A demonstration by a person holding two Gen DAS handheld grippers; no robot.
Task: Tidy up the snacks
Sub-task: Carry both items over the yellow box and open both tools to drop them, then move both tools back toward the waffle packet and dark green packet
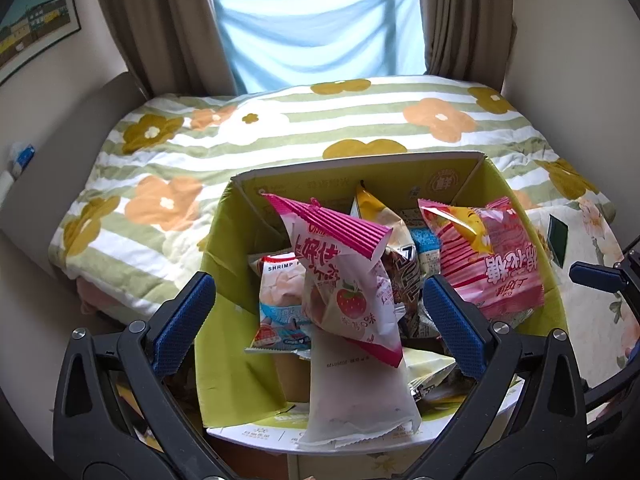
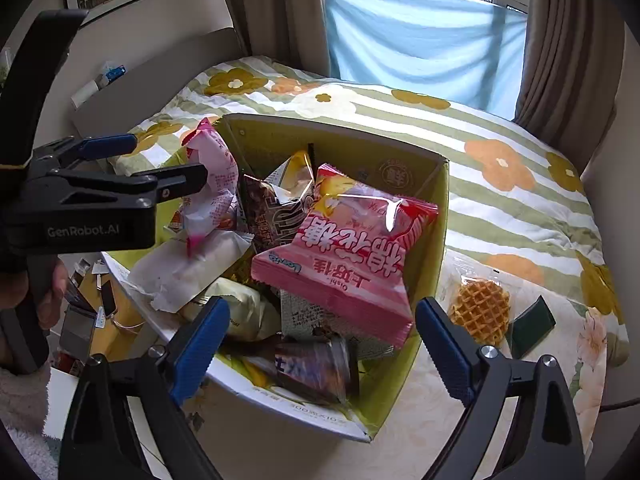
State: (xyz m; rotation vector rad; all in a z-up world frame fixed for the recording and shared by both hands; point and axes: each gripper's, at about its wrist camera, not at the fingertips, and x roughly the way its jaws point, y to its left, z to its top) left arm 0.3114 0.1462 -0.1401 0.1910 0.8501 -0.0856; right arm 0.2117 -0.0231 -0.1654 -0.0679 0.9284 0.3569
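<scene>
Sitting in the open cardboard box (image 1: 224,280) is a heap of snack bags, and the strawberry bag (image 1: 344,276) stands tallest, right between the left gripper (image 1: 320,316) fingers, which are spread wide and not touching it. From the right wrist view, that left gripper (image 2: 160,164) hangs beside the same pink-white bag (image 2: 212,184). The right gripper (image 2: 320,344) is also spread apart, hovering above the pink cotton-candy bag (image 2: 344,264), nothing clamped. A wrapped waffle (image 2: 480,312) lies outside the box on the table, near a dark green packet (image 2: 534,326). Bags lower in the pile are mostly buried, so can't read them. The floral bed (image 1: 280,128) is behind.
</scene>
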